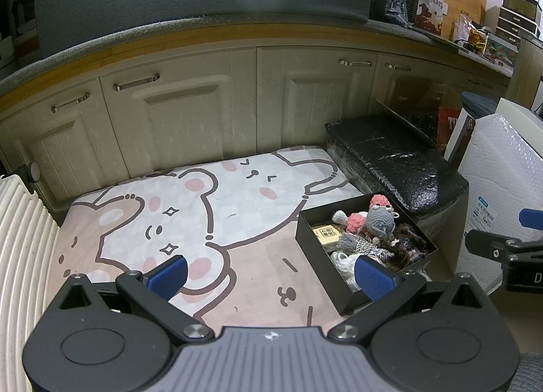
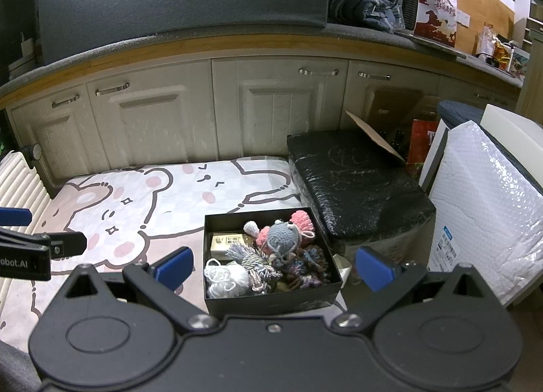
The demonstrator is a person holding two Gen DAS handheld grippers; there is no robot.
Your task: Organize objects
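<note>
We hold one tool in each hand, and both point forward and a little down at the mat (image 1: 210, 208) with the cartoon bears on it.

Our left tool (image 1: 269, 276) is wide open. Its two blue fingers (image 1: 169, 275) stand far apart and hold nothing. It hangs over the near part of the mat. Its right finger sits in front of the near corner of the black box (image 1: 342, 290) in the picture, and we cannot tell if it touches it.

Our right tool (image 2: 273, 268) is wide open too, with nothing between its blue fingers (image 2: 373, 271). It points straight at the black box, and the box shows in the gap between the two fingers. We can see the tip of each tool at the edge of the other tool's view, so they are side by side.

The black box lies on the right side of the mat, just beside a big black wrapped bundle (image 2: 356, 181). In the box we see a gray knitted doll (image 2: 283, 239) on top, a pink knitted piece (image 2: 303, 219) behind it, some white yarn (image 2: 225, 276), a striped tassel (image 2: 254, 259) and a small tan box (image 2: 227, 242).

Pale cupboards (image 1: 176, 120) stand behind the mat, under a gray counter (image 2: 373, 34).
</note>
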